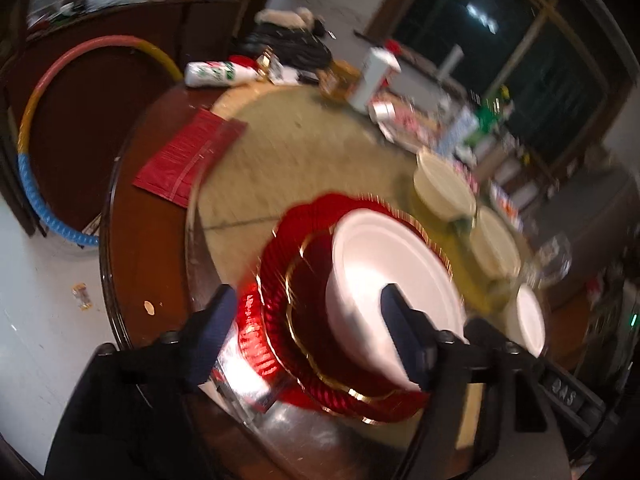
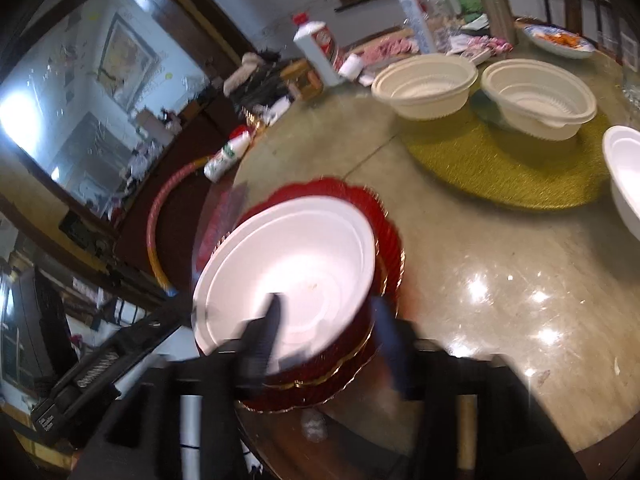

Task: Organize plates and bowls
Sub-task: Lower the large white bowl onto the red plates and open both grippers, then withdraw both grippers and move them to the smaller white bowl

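The left claw stands open, its two dark-blue padded fingers spread wide; one pad sits at the outer edge of the stack of red, gold-rimmed scalloped plates, the other overlaps the near wall of the white foam bowl that rests on those plates. Motion blur hides whether either pad touches anything. The right claw is open too — one finger lies across the inside of the white foam bowl, the other outside the red plates' edge, with the bowl's near rim and the plate stack between them; no pressing is visible.

The stack sits near the edge of the round glass turntable on the dark wooden surface. Beyond it, on a woven yellow-green round mat, stand two cream plastic bowls, just beside each other, and another white foam bowl lies at the mat's right side, cut off by the frame.

To the left of the stack, in the left wrist view, a red folded paper packet lies across the turntable's rim. Further back are a white bottle with green print lying on its side, a white bottle with a red cap and assorted blurred clutter. A red, yellow and blue hoop leans beyond the surface.
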